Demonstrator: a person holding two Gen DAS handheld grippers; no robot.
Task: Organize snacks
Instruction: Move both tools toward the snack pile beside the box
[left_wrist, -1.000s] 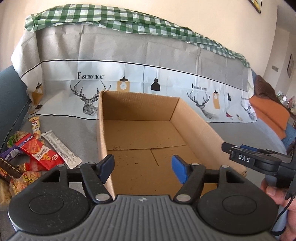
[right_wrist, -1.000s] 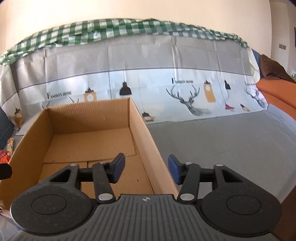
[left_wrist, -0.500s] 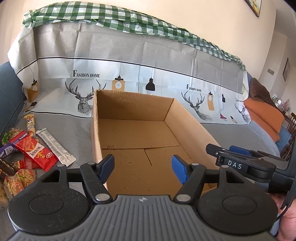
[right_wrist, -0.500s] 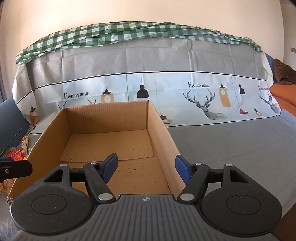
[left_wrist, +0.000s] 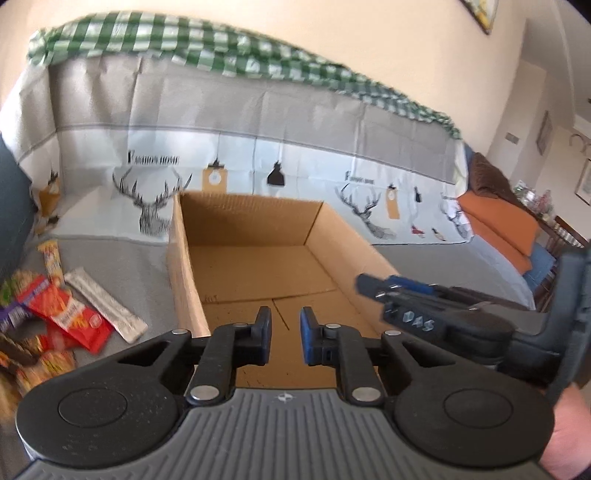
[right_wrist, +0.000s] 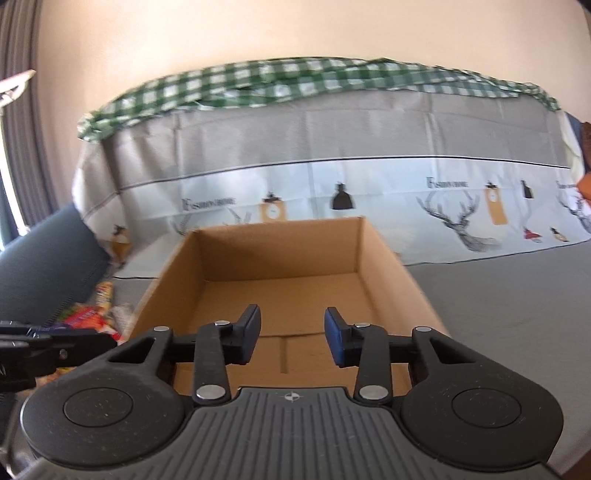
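The left gripper (left_wrist: 286, 334) sits nearest in its own view, its blue-padded jaws drawn in as far as they go, a narrow slit between them and nothing in it; it hangs over the near end of the cardboard box (left_wrist: 184, 273). To its right, the right gripper (left_wrist: 373, 286) reaches in from the side above the box's right wall, with part of the person's hand (left_wrist: 565, 424) showing at the lower right edge.

In the right wrist view, the right gripper (right_wrist: 291, 334) also hovers over the near end of the cardboard box (right_wrist: 388, 273). Its jaws are closing, with a clear gap between the pads and only the bare box floor behind them. The left gripper (right_wrist: 55, 345) shows at the far left edge of this view, blurred.

The box stands open and holds nothing visible. It rests on a grey covered sofa seat (left_wrist: 110, 266).

The snacks (left_wrist: 62, 314) lie in a loose pile on the seat to the left of the box, near its near-left corner: a red packet (left_wrist: 70, 317) on top, a long white sachet (left_wrist: 107, 304) just beside it toward the box, a yellow stick pack (left_wrist: 51, 258) farther back. The same pile (right_wrist: 92, 314) shows left of the box in the right view.

Farther off, a printed deer-pattern cover (left_wrist: 295, 147) drapes the sofa back, with a green checked cloth (left_wrist: 184, 44) along its top. Orange cushions (left_wrist: 498, 225) lie at the far right.
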